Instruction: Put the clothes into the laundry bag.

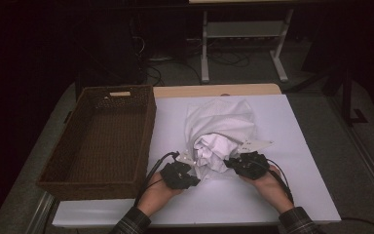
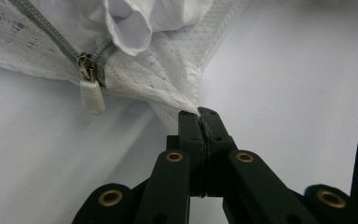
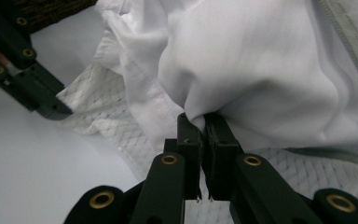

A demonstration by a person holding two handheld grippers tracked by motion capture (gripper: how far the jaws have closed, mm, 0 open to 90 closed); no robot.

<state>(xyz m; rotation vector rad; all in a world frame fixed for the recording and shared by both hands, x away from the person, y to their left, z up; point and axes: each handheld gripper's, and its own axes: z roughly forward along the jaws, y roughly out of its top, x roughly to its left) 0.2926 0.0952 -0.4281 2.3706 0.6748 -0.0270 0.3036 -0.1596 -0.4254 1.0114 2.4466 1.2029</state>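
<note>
Near the table's (image 1: 292, 195) front edge, the left tool (image 2: 199, 112) pinches the mesh bag's (image 2: 168, 79) rim; the right tool (image 3: 199, 120) pinches the cloth (image 3: 261, 70) inside — bag mouth between them.

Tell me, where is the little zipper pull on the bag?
In the left gripper view, the white zipper pull hangs at the upper left from the mesh laundry bag, left of the left gripper that pinches the bag's edge.
</note>
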